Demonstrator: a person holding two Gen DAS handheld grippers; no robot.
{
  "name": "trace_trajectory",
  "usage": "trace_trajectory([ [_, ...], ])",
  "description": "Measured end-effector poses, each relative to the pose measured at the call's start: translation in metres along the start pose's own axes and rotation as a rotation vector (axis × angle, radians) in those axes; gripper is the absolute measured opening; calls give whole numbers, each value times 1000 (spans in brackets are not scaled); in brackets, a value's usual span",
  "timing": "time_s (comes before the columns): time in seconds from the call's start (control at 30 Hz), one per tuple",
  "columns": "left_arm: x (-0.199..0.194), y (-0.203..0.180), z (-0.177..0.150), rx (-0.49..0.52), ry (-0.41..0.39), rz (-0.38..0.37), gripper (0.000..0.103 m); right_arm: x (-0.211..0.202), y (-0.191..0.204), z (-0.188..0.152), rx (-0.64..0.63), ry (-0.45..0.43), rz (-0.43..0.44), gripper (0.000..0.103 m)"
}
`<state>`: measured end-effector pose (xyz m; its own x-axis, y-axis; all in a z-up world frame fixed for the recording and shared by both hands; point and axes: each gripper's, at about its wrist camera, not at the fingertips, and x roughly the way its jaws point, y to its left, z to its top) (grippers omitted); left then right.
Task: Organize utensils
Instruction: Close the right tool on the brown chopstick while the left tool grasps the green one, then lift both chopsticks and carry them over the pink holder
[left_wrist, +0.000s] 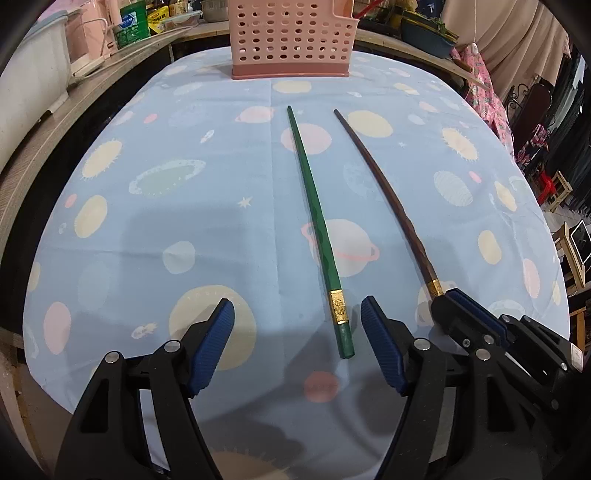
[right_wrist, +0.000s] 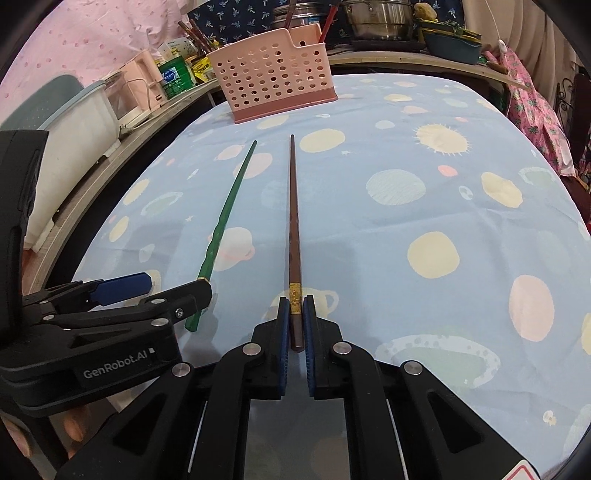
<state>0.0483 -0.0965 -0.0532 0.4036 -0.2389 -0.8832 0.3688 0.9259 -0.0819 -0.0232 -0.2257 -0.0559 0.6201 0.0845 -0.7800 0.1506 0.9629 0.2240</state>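
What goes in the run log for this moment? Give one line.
left gripper: open, straddling green chopstick | right gripper: shut on brown chopstick | pink basket: far end of table | stage: pickup

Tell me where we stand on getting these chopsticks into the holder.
Done: nothing visibly; both chopsticks lie on the tablecloth, short of the pink holder. In hand: the right gripper is closed on the brown chopstick near its gold band. The left gripper is open around the green chopstick's thick end, not gripping. Left: lift both and carry them to the holder.
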Motion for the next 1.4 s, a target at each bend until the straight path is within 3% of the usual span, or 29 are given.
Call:
trace_trajectory([
  [0.1, -1, 0, 0, 7, -7, 13, 55, 0, 0, 0, 1, 0, 2, 8],
  [0.37, -5, 0, -1, 16, 6, -26, 9, 0, 0, 0, 1, 0, 1, 8],
  [0.4, -5, 1, -2, 15, 9, -31, 7, 0, 0, 0, 1, 0, 1, 8],
  [0.9, -32, 11, 10, -27, -38, -48, 7, -25, 5, 17, -2, -56, 16, 7],
  [1.13, -70, 21, 31, -57, -127, -67, 7, -51, 8, 42, 3, -135, 39, 7],
  [1.4, -112, 32, 74, -82, -255, -79, 7, -83, 8, 94, 13, -257, 83, 7],
])
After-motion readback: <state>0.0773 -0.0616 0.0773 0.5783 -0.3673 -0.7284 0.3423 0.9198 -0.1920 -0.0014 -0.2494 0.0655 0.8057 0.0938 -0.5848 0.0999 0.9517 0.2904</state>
